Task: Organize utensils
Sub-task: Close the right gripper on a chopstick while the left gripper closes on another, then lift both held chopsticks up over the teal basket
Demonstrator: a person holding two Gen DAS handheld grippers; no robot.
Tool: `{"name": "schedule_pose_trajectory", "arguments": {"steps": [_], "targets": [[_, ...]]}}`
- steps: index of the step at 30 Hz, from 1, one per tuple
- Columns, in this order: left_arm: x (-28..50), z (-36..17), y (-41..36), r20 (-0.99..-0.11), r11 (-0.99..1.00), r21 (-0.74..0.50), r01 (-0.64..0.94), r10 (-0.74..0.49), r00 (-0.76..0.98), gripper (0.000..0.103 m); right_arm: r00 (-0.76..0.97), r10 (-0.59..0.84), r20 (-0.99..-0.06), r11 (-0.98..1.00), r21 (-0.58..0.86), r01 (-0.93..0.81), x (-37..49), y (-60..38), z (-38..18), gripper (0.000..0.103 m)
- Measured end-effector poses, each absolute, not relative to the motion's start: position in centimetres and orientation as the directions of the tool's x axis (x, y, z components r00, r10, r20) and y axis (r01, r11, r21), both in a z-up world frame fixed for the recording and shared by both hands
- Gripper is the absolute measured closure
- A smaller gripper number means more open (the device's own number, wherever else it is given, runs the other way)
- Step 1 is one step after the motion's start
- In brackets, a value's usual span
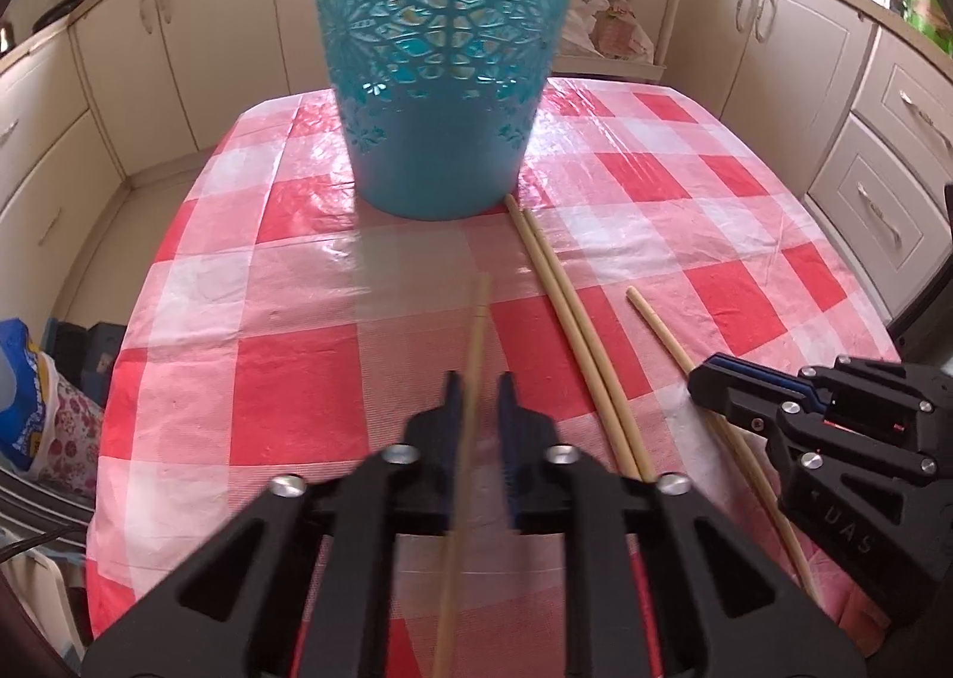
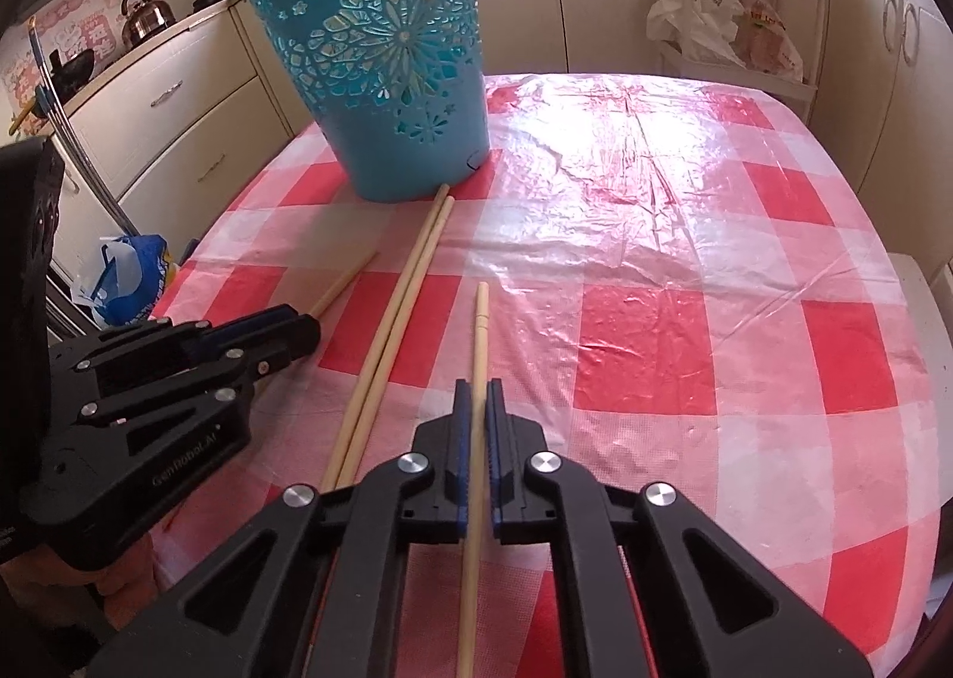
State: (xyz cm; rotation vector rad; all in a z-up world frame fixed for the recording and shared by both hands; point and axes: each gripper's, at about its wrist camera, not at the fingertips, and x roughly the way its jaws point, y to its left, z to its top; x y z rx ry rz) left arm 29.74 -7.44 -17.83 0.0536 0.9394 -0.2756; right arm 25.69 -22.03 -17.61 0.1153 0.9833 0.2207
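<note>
Both grippers pinch a chopstick each: the left gripper (image 1: 476, 398) clamps one chopstick (image 1: 476, 332), the right gripper (image 2: 476, 404) another chopstick (image 2: 479, 332). Lift each steeply and clear the rim of the blue basket (image 1: 441, 52) at top centre before letting go.

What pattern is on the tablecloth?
Red, pink and white checks on the tablecloth, clearest in the right wrist view.

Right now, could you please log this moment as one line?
left gripper: shut on chopstick | right gripper: shut on second chopstick | chopstick pair: on tablecloth, tips at blue basket

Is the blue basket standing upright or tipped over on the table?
Upright. The blue basket stands on its narrow base on the checked tablecloth, with its wide rim at the top.
</note>
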Motion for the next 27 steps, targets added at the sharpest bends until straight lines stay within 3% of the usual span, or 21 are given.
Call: {"name": "schedule_pose_trajectory", "arguments": {"steps": [8, 16, 27], "targets": [[29.9, -18.1, -3.4, -0.782, 0.956, -0.244, 0.165, -0.295, 0.549, 0.098, 0.536, 0.259, -0.803, 0.965, 0.236, -0.112, 25.2, -22.4, -17.4, 0.097], [29.5, -17.4, -2.5, -0.746, 0.94, -0.298, 0.167, -0.338, 0.573, 0.098, 0.537, 0.277, -0.797, 0.957, 0.277, -0.084, 24.8, -23.0, -17.5, 0.097], [28.2, -10.1, -1.7, -0.573, 0.923, -0.304, 0.237, -0.376, 0.728, 0.098, 0.637, 0.349, -0.688, 0.922, 0.373, -0.102, 24.6, -23.7, -12.7, 0.097]]}}
